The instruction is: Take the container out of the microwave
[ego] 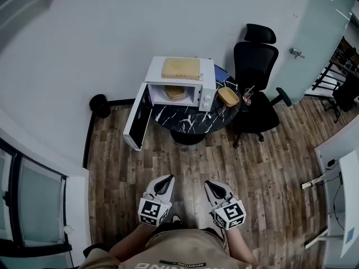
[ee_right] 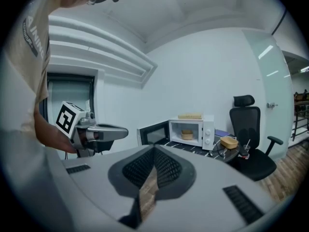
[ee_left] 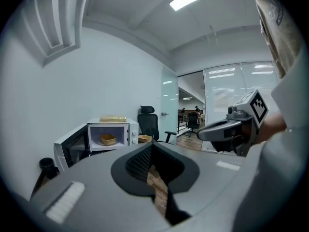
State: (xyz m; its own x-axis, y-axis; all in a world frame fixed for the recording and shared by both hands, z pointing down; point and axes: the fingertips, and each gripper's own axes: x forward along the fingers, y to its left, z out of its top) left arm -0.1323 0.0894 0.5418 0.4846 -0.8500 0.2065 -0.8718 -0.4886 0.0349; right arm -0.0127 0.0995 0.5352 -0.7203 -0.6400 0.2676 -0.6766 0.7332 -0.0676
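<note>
A white microwave (ego: 178, 83) stands on a round black marble table (ego: 185, 119), its door (ego: 136, 118) swung open to the left. Inside sits a tan container (ego: 174, 92), which also shows as a small shape in the left gripper view (ee_left: 107, 139) and the right gripper view (ee_right: 187, 136). My left gripper (ego: 163, 182) and right gripper (ego: 212, 187) hang side by side close to my body, far from the table. Both are shut and hold nothing. The jaws meet at the tips in the left gripper view (ee_left: 152, 145) and the right gripper view (ee_right: 154, 149).
A wooden board (ego: 181, 68) lies on top of the microwave. A second tan container (ego: 228, 96) rests on the table to its right. A black office chair (ego: 255, 77) stands behind the table. A black bin (ego: 99, 103) sits by the wall. Wood floor separates me from the table.
</note>
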